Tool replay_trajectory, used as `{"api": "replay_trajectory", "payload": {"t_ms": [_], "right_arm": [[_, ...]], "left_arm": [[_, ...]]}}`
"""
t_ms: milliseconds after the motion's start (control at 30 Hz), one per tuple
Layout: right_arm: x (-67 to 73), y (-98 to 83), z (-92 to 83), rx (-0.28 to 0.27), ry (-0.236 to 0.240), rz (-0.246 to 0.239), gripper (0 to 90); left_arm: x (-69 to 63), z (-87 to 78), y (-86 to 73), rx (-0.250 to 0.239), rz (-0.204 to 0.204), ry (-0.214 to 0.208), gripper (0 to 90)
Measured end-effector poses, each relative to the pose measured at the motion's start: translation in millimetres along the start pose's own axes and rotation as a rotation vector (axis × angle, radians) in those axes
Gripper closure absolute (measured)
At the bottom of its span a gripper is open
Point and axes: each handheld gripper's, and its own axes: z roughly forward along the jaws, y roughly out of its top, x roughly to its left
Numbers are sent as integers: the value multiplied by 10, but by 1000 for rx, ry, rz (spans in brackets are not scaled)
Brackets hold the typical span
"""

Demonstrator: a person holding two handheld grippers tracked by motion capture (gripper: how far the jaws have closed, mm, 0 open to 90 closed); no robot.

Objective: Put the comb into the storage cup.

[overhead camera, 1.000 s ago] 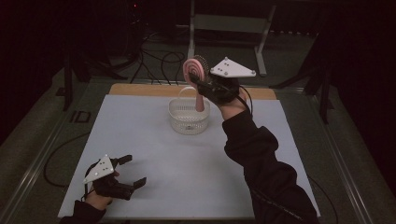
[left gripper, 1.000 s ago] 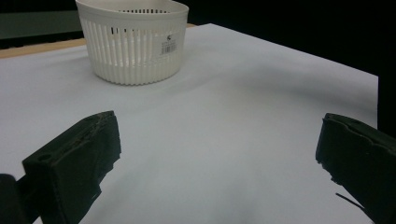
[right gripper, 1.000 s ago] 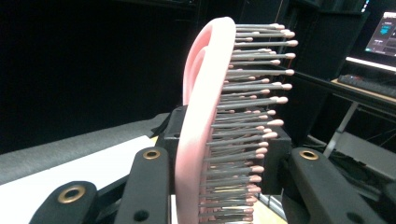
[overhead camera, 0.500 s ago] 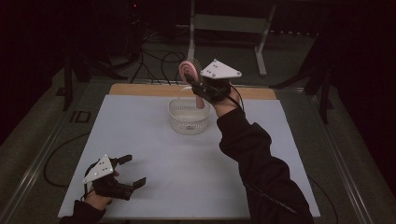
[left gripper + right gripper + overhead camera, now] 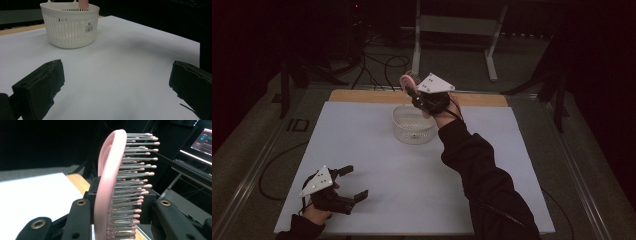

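On my left, the left gripper [image 5: 343, 186] rests low over the near left corner of the white table [image 5: 362, 150], held in my left hand [image 5: 314, 212]. Its jaws stand wide apart with nothing between them; in the left gripper view I see only bare tabletop across the gap, and the two black pads [image 5: 40, 87] sit well apart from each other.

Moving toward the middle, the white slotted basket [image 5: 413, 125] stands upright on the far half of the table, near the wooden strip [image 5: 362, 96] along the far edge. From the left gripper view it shows a small barcode sticker on its wall, and the pink end of the brush handle pokes above its far rim.

Just right of the basket, the right gripper [image 5: 419, 97] hangs over the basket's far right rim, my dark sleeve [image 5: 477, 170] reaching across the table to it. Its jaws are clamped on the pink hairbrush [image 5: 408, 82]. The brush head rises above the gripper, its handle pointing down toward the basket. In the right gripper view the brush stands edge-on between the jaws, its grey bristles with pink tips pointing to that view's right.
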Motion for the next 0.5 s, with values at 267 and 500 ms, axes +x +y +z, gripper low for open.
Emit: {"api": "replay_trajectory", "payload": {"t_ms": [267,500], "right_arm": [[117,-168,174,40,15,-33,644],[276,-297,322,89,3,-112,644]], "left_arm": [[6,-1,-2,0,0,-2,0],[10,-2,-1,-1,1,-6,0]]}}
